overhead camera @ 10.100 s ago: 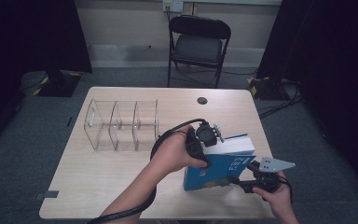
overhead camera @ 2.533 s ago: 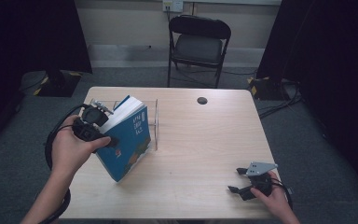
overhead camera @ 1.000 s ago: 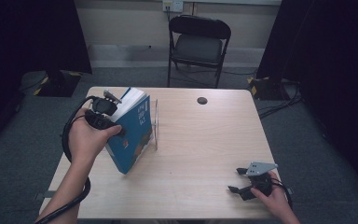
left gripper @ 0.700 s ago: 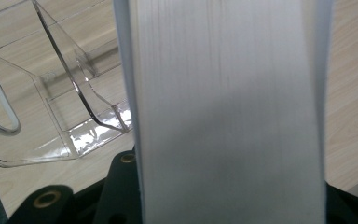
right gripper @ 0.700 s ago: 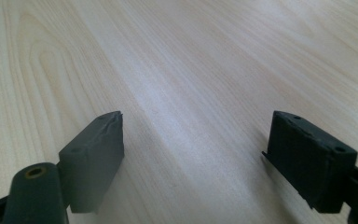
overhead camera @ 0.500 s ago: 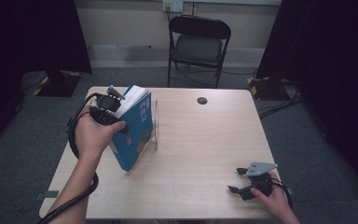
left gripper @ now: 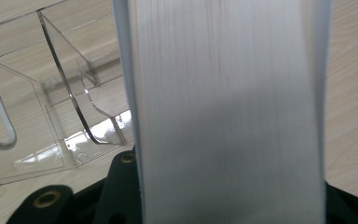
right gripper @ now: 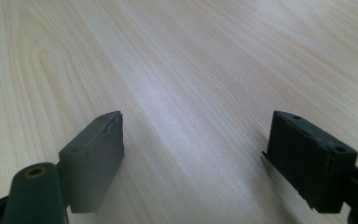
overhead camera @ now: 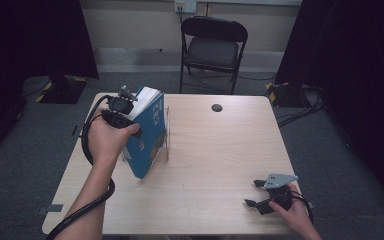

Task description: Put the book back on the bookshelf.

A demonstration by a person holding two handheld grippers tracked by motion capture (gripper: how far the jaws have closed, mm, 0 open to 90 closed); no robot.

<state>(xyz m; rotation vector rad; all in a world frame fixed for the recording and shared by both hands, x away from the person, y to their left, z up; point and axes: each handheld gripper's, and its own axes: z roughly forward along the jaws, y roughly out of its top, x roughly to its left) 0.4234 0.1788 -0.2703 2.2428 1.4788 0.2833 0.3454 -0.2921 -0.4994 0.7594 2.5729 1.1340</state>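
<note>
Blue thick hardcover book (overhead camera: 147,132) is clenched in my left gripper (overhead camera: 121,111), tilted into the clear acrylic divider rack (left gripper: 51,107), not yet seated; my right gripper (overhead camera: 261,193) rests agape, empty.

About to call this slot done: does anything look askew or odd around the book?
Yes: the blue book leans tilted against the clear organizer, lower corner on the table, not upright in a slot. The left hand-held gripper clamps its page edge.

Blue book (overhead camera: 147,135), tilted, in clear rack (overhead camera: 166,145)
</note>
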